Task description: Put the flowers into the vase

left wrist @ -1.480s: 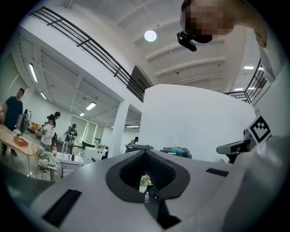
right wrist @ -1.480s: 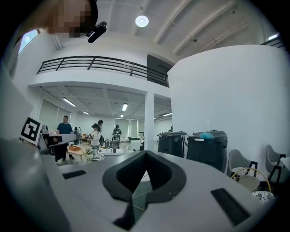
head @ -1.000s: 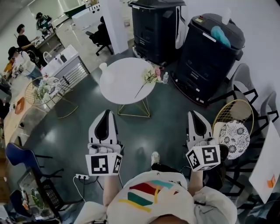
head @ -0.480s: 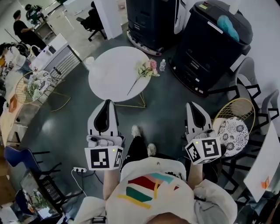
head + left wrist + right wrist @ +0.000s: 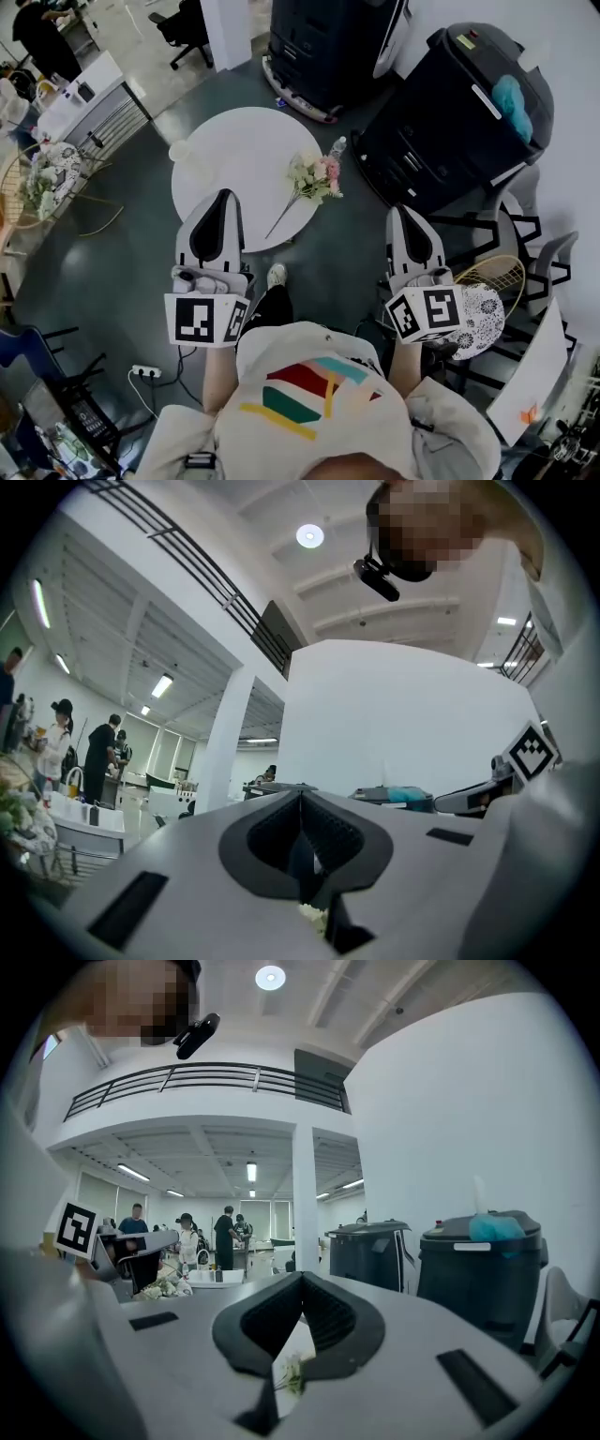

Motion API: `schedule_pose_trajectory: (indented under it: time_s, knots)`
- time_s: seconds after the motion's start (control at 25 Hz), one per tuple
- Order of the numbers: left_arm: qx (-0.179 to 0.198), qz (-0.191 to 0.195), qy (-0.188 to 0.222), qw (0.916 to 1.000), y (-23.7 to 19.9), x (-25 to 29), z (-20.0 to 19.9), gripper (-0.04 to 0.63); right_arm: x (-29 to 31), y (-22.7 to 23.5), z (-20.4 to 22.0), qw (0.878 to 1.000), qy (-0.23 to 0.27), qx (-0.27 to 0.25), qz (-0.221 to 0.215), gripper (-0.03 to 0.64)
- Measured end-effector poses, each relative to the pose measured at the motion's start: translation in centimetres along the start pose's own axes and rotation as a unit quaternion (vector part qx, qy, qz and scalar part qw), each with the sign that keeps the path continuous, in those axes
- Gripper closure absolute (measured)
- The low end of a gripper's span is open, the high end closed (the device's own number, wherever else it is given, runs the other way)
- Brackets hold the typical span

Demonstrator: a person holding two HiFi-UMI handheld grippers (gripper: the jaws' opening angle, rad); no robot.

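A bunch of pink and white flowers (image 5: 315, 177) lies on the right side of the round white table (image 5: 234, 141), its stem pointing toward the near rim. A white vase (image 5: 187, 155) stands at the table's left edge. My left gripper (image 5: 222, 194) hovers over the table's near edge, shut and empty, left of the stem; its closed tips show in the left gripper view (image 5: 301, 795). My right gripper (image 5: 401, 211) hangs over the floor to the right of the table, shut with nothing held. Through the gap behind its tips (image 5: 302, 1276) a bit of the flowers (image 5: 292, 1373) shows.
A small clear bottle (image 5: 337, 147) stands at the table's far right rim. Two big dark machines (image 5: 330, 47) (image 5: 459, 103) stand behind it. A wire chair with a patterned cushion (image 5: 484, 305) sits by my right arm. A wire side table (image 5: 42, 178) and people are at far left.
The person has walked toward the table, so the table, vase and flowers sit nearer and lower in the head view. Both grippers moved forward with them and stayed shut.
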State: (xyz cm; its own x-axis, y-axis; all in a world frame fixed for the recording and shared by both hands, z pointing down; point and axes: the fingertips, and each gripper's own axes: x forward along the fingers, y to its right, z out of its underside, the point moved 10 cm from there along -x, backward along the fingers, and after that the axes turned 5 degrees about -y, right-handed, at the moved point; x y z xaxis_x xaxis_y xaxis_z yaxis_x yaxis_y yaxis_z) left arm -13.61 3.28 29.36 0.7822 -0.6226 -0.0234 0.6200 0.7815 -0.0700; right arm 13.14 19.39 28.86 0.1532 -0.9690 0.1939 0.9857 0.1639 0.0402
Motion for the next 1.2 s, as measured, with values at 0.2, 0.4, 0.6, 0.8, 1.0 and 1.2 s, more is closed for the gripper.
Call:
schedule_pose_trajectory:
  time_s: [0.2,0.4,0.6,0.8,1.0,1.2]
  knots:
    - [-0.009,-0.005,0.005,0.9999,-4.3,5.0,-0.7,0.586,6.7,-0.7,-3.2,1.000,0.001,-0.031,-0.004,0.607]
    - [-0.015,0.006,-0.010,0.9998,-6.5,8.7,0.0,0.585,10.4,-0.8,-3.0,1.000,-0.018,-0.024,0.001,0.607]
    - [0.012,0.031,-0.034,0.9989,-6.0,11.7,-0.1,0.584,11.3,1.8,-1.9,0.999,-0.038,0.001,0.016,0.607]
    - [0.052,0.032,-0.048,0.9970,-3.7,15.3,0.7,0.584,13.5,7.2,-0.7,0.998,-0.046,0.043,0.008,0.607]
    - [0.094,0.015,-0.077,0.9924,-2.1,17.4,1.5,0.584,16.4,11.3,-1.2,0.997,-0.054,0.038,-0.026,0.607]
    - [0.049,0.071,-0.139,0.9865,0.1,20.5,5.5,0.363,17.7,14.1,0.2,0.995,-0.074,0.049,-0.035,0.607]
